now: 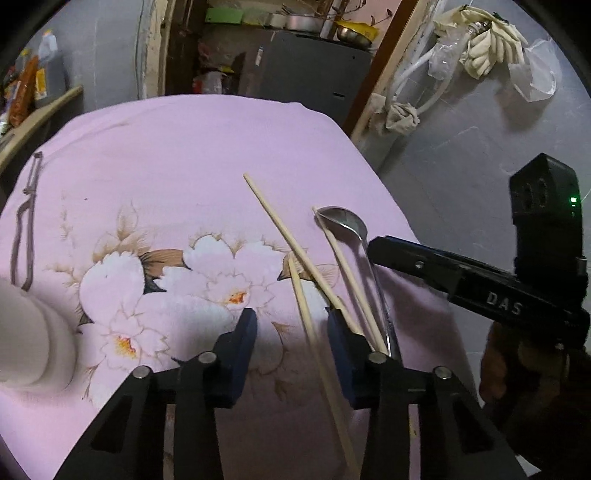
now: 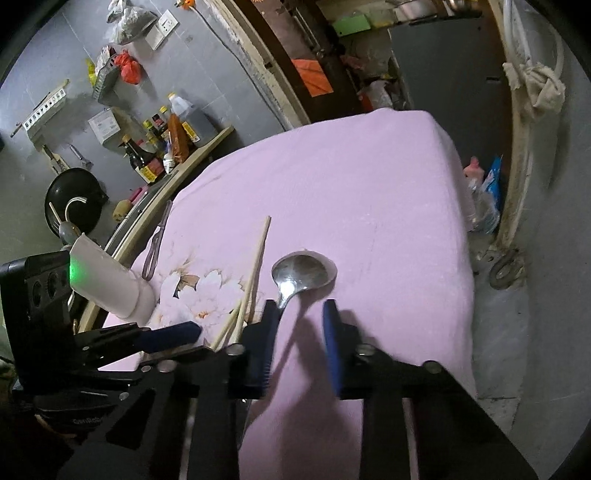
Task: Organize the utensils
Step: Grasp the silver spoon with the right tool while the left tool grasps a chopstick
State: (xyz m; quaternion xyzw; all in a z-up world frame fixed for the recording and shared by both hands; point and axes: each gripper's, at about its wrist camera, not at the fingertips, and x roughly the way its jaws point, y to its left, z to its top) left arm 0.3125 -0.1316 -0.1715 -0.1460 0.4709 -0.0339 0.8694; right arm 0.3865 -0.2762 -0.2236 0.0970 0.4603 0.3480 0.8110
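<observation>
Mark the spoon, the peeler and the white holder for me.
spoon (image 2: 303,272), right wrist view, centre of bowl
peeler (image 1: 22,236), left wrist view, mid handle
white holder (image 2: 110,284), right wrist view, side wall

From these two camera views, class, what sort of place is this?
Most likely a home kitchen. Sauce bottles crowd a shelf beside a dark wok, metal pots are stacked in the back room, and a spoon lies on the pink flowered tablecloth.

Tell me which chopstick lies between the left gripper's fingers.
The short-looking chopstick, whose far tip stops under the crossing one. It runs down between the left gripper fingers. The long chopstick and the one beside the spoon pass outside its right finger.
</observation>
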